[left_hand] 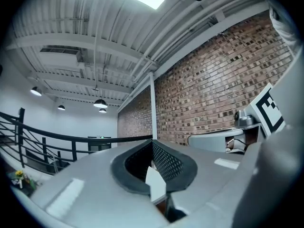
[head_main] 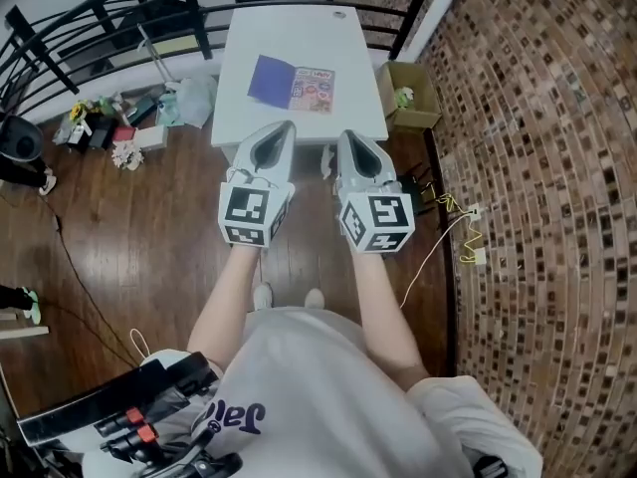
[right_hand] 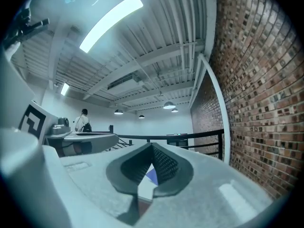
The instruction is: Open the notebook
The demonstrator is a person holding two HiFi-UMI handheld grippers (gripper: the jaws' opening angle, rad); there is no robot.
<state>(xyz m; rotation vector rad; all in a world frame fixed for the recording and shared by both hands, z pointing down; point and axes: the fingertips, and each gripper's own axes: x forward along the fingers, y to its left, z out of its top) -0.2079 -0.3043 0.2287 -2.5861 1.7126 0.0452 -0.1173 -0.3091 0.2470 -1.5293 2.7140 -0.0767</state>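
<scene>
Head view: the left tongs (head_main: 288, 125) and the right tongs (head_main: 343, 134) are held side by side and level above the wooden floor (head_main: 149, 247); each pair of jaws tapers to a closed tip with nothing in it; the notebook (head_main: 291, 85) lies just beyond the tips, a little nearer the left tongs, on the white table (head_main: 299, 28); it is already open and flat, with a purple page on its left and a colourful printed page on its right; a cardboard box (head_main: 408, 93) stands on the floor beyond the right tongs and to their right, beside the table; a black railing (head_main: 100, 18) curves past the far side of the table; a brick wall (head_main: 537, 167) runs along the right tongs' side; a heap of small things (head_main: 109, 122) lies on the floor well off to the left of the left tongs.

Left gripper view: the left tongs (left_hand: 152, 141) have their jaws drawn together at the tip and grip nothing; the right tongs (left_hand: 194, 139) show just to their right, with the brick wall beyond.

Right gripper view: the right tongs (right_hand: 152, 145) are closed tip to tip and empty; below the tip a scrap of the notebook's purple (right_hand: 151, 175) shows against white; the left tongs (right_hand: 110, 137) lie alongside on the left; a person (right_hand: 84, 120) stands far beyond them.
</scene>
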